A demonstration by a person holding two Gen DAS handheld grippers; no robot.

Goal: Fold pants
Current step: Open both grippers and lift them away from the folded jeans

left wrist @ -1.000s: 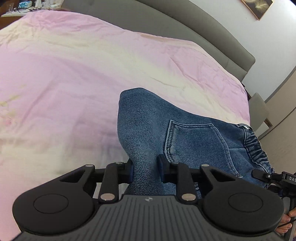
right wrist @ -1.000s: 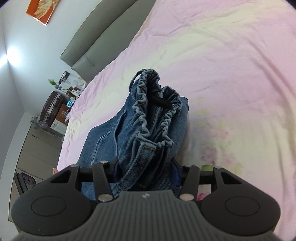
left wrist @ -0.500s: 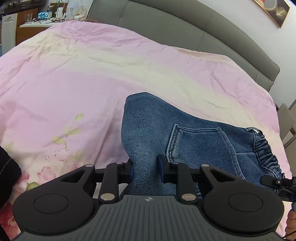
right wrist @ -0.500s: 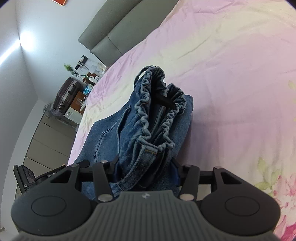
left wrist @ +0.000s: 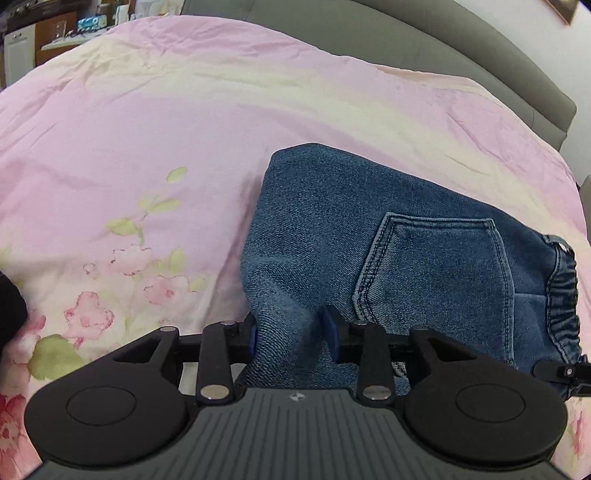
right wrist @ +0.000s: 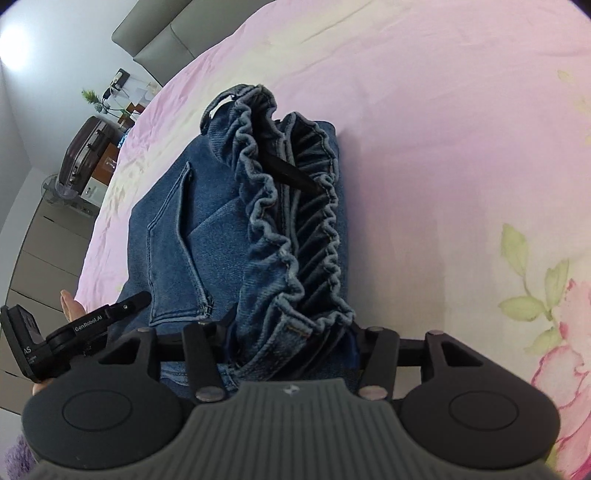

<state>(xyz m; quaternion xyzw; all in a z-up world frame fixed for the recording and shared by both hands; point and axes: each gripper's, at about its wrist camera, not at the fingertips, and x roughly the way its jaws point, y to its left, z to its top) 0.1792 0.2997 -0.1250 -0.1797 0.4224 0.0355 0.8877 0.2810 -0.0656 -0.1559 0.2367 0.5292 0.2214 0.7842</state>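
Blue denim pants point(left wrist: 369, 221) lie folded in a bundle on the pink bedspread point(left wrist: 147, 129), back pocket point(left wrist: 436, 266) facing up. My left gripper point(left wrist: 291, 332) is at the folded leg end. Its jaws are opening, with a denim fold still between the loosened pads. My right gripper point(right wrist: 288, 347) is shut on the gathered elastic waistband point(right wrist: 295, 221) at the other end of the pants point(right wrist: 177, 229). The left gripper point(right wrist: 92, 321) and the hand point(right wrist: 70, 306) holding it show at the left of the right wrist view.
A grey upholstered headboard point(left wrist: 443, 48) runs along the bed's far side. A dark cloth object point(left wrist: 9, 310) lies at the left edge. A suitcase point(right wrist: 85, 155) and cluttered furniture point(left wrist: 74, 29) stand beyond the bed.
Both grippers came down toward the bedspread with the pants, which now rest on it. The left jaws have spread wider around the denim fold.
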